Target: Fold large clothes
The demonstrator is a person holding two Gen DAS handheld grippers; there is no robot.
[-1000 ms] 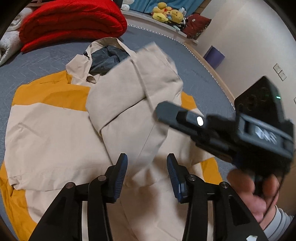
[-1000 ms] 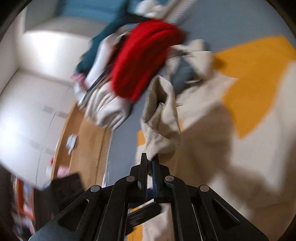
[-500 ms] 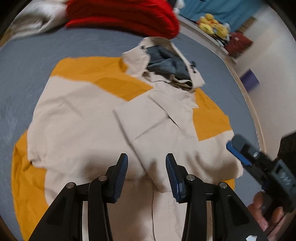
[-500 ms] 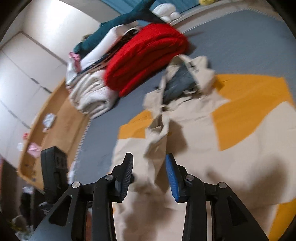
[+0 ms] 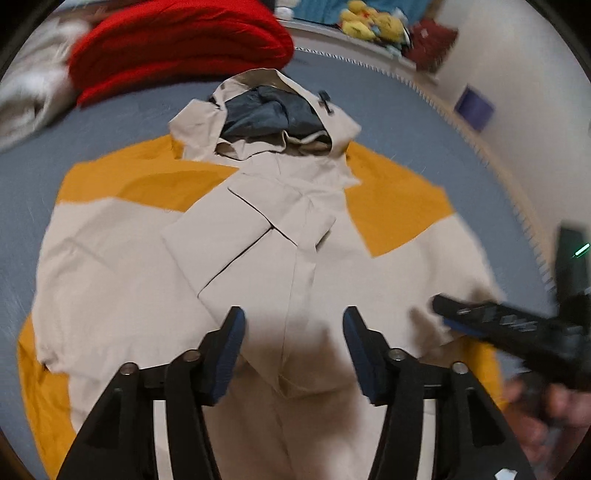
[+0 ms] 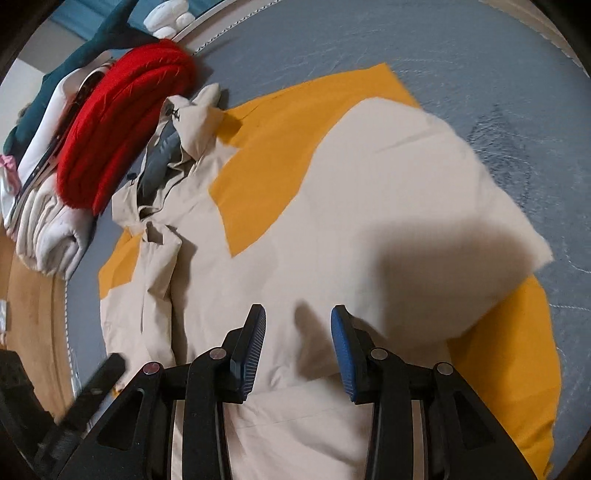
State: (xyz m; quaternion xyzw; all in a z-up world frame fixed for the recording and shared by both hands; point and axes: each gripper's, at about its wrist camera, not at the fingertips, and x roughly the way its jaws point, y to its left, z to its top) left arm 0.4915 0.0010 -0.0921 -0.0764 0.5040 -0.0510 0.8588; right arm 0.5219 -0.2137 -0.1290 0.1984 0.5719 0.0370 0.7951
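A large beige and orange hooded jacket (image 5: pixel 122 266) lies flat on a grey mat, hood (image 5: pixel 269 110) at the far end with its dark lining showing. One beige sleeve (image 5: pixel 229 243) is folded across the chest. My left gripper (image 5: pixel 293 328) hovers over the jacket's front placket, its jaws opening with nothing between them. In the right wrist view the jacket (image 6: pixel 369 177) spreads out below my right gripper (image 6: pixel 297 325), which stands open over the beige cloth, holding nothing. The right gripper (image 5: pixel 465 317) also shows in the left wrist view, low at the jacket's right edge.
A folded red blanket (image 5: pixel 177 40) and white bedding (image 5: pixel 26 92) lie beyond the hood. Stuffed toys (image 5: pixel 369 22) sit along the far wall. The grey mat (image 6: pixel 461 48) borders a wooden floor (image 6: pixel 29 310) on the left of the right wrist view.
The right gripper let go of the beige sleeve it held up, and the sleeve now lies folded across the chest. Both grippers swung down over the jacket; the left jaws stand wider.
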